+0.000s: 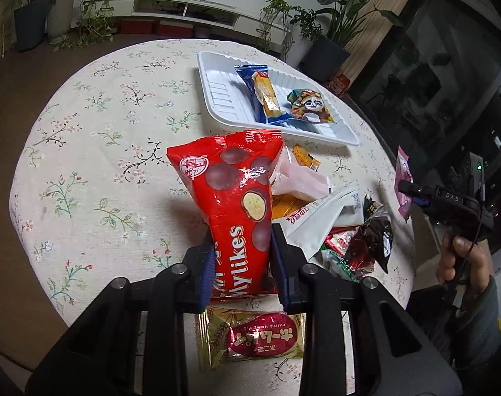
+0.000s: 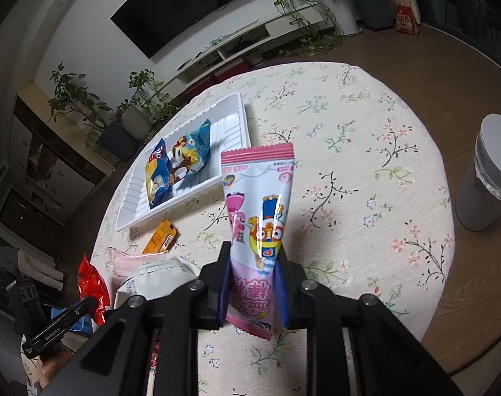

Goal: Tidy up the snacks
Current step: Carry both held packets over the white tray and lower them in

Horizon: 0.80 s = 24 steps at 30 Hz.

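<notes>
My left gripper (image 1: 242, 254) is shut on a red Mylikes bag (image 1: 232, 194), held upright above the flowered tablecloth. My right gripper (image 2: 254, 280) is shut on a pink and white cartoon packet (image 2: 260, 217), also lifted off the table. A white tray (image 1: 224, 99) at the far side holds a blue and yellow packet (image 1: 263, 95) and a panda packet (image 1: 308, 105). The same tray (image 2: 230, 122) shows left of the pink packet in the right wrist view. A heap of loose snacks (image 1: 329, 217) lies right of the red bag. A gold and red pie packet (image 1: 257, 336) lies under my left gripper.
An orange packet (image 2: 161, 237) lies just in front of the tray. The round table's edge (image 2: 441, 264) curves close on the right, with a grey bin (image 2: 484, 171) on the floor beyond. A person's hand (image 1: 458, 257) holds the other gripper at the right.
</notes>
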Motion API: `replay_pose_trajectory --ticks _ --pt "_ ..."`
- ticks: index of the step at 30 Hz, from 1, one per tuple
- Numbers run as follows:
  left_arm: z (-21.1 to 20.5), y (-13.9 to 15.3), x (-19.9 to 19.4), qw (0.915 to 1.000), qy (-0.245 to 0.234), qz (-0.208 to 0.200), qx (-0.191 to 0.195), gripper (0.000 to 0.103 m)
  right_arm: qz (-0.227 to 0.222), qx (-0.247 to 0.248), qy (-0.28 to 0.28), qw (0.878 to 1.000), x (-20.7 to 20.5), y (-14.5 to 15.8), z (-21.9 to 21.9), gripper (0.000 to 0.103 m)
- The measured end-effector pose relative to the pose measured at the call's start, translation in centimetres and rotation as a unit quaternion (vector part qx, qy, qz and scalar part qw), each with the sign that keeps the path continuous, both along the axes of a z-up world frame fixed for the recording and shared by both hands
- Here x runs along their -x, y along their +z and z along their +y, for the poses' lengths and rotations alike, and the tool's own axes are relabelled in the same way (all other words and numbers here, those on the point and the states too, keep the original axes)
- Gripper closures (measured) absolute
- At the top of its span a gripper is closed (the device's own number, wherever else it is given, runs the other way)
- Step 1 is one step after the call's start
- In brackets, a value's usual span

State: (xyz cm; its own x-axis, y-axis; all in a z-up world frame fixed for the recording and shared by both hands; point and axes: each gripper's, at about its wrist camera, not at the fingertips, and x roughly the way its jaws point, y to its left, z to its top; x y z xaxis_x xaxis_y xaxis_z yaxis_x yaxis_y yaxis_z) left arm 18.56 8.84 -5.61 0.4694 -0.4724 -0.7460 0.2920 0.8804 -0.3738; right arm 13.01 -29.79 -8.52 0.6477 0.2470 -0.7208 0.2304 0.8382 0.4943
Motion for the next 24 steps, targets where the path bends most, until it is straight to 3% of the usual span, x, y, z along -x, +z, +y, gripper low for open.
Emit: replay_pose_trajectory --ticks 9,13,19,24 --pt "2.0 2.1 -1.1 0.9958 0.001 0.009 0.091 0.076 -0.018 -0.060 0.007 0.998 -0.2 1.1 -1.2 0.078" --pt "2.1 4.6 -3.3 0.9948 -0.011 -0.001 0.101 0.076 -0.028 -0.082 0.029 0.996 -1.8 2.5 -1.8 0.078" --pt "0.7 7.8 -9.2 0.9923 -0.039 0.003 0.118 0.076 -0.056 -0.098 0.075 0.991 -6.1 6.7 -1.6 0.078" --pt "-1.4 8.1 -14.5 0.9891 -0.062 0.028 0.130 0.076 -0.068 -0.116 0.122 0.983 -11.7 9.0 0.1 0.078"
